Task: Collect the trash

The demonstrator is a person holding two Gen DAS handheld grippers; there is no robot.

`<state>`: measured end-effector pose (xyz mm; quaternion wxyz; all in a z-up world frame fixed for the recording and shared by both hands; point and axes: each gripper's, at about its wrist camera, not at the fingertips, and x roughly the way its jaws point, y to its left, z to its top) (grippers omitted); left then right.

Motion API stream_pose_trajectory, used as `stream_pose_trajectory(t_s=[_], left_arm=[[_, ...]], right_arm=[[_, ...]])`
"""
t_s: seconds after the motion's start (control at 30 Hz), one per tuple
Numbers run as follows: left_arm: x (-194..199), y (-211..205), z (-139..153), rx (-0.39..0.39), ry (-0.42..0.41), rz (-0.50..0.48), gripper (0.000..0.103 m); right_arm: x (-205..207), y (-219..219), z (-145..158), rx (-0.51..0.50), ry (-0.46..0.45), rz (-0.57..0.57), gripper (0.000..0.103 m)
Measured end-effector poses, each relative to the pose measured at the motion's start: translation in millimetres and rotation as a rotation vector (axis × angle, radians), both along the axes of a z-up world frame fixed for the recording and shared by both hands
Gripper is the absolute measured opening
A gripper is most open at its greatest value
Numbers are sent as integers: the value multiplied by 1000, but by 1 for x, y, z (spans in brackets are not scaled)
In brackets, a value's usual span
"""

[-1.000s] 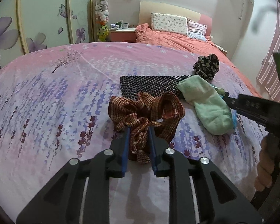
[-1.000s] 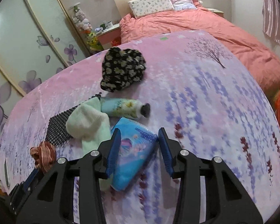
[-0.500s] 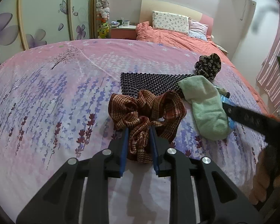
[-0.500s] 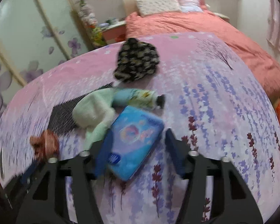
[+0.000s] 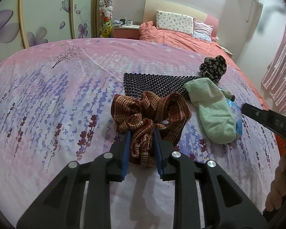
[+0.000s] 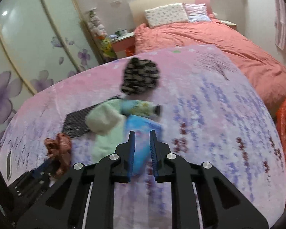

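Pinching the brown scarf (image 5: 150, 120) on the bedspread (image 5: 47, 99), the left gripper (image 5: 142, 139) sits narrow. The right gripper (image 6: 142, 143) has just been closing, its jaws now clamping the blue packet (image 6: 141, 133) beside the green sock (image 6: 104, 126).

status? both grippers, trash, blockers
Left gripper shut on scarf. Right gripper jaws just closing on blue packet. Green sock lies against packet's left side.
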<state>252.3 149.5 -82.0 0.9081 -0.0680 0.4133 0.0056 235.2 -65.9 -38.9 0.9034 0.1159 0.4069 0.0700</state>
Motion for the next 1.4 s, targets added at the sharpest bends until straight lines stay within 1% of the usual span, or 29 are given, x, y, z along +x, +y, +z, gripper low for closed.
stream_pose_trajectory(t_s=[0.1, 0.17, 0.2, 0.23, 0.27, 0.33, 0.43, 0.47, 0.57, 0.6, 0.7, 0.8, 0.83, 0.87, 0.9, 0.93, 0.97, 1.0, 1.23, 1.3, 1.37, 1.4], left_arm=[[0, 0, 0, 3, 0, 0, 25], [0, 0, 0, 1, 1, 0, 25], [0, 0, 0, 1, 1, 0, 25], [0, 0, 0, 1, 2, 0, 25], [0, 0, -1, 2, 4, -1, 25], [0, 0, -1, 5, 5, 0, 25], [0, 1, -1, 7, 4, 0, 25], [-1, 1, -2, 7, 5, 0, 25], [0, 0, -2, 8, 5, 0, 25], [0, 0, -2, 8, 5, 0, 25], [0, 1, -2, 13, 6, 0, 26], [0, 1, -3, 22, 9, -1, 26], [0, 0, -3, 24, 9, -1, 26], [1, -1, -3, 27, 10, -1, 26], [1, -1, -3, 28, 11, -1, 26], [0, -1, -3, 30, 11, -1, 26], [1, -2, -3, 32, 12, -1, 26], [1, -2, -2, 33, 12, -1, 26], [2, -2, -2, 32, 13, 0, 26], [1, -2, -2, 27, 13, 1, 26], [1, -2, -3, 22, 13, 2, 26], [1, -2, -2, 20, 13, 2, 26]], right_arm=[[11, 21, -4, -33, -2, 41, 17], [16, 30, -12, -70, 18, 61, 17], [15, 32, -14, -94, 3, 68, 16], [13, 34, -14, -116, -11, 76, 8], [10, 34, -12, -109, -12, 84, 4], [5, 24, -6, -81, -23, 67, 4], [-6, 2, 8, -46, -66, 33, 4], [-13, -10, 14, -39, -86, 11, 4], [-24, -36, 19, -38, -108, -43, 4], [-29, -47, 18, -45, -106, -67, 4], [-36, -72, 8, -63, -64, -116, 4], [-39, -88, -6, -23, -5, -123, 4], [-40, -91, -9, -5, 3, -127, 8], [-39, -95, -12, 11, 11, -134, 19], [-38, -96, -13, 17, 14, -140, 26], [-38, -94, -15, 19, 18, -146, 45], [-36, -93, -17, 15, 21, -152, 58], [-37, -93, -17, 12, 22, -150, 60], [-22, -75, -30, -66, 64, -136, 61], [-22, -64, -31, -157, 61, -131, 58], [-22, -59, -31, -199, 63, -131, 35], [-23, -59, -31, -195, 61, -126, 32]])
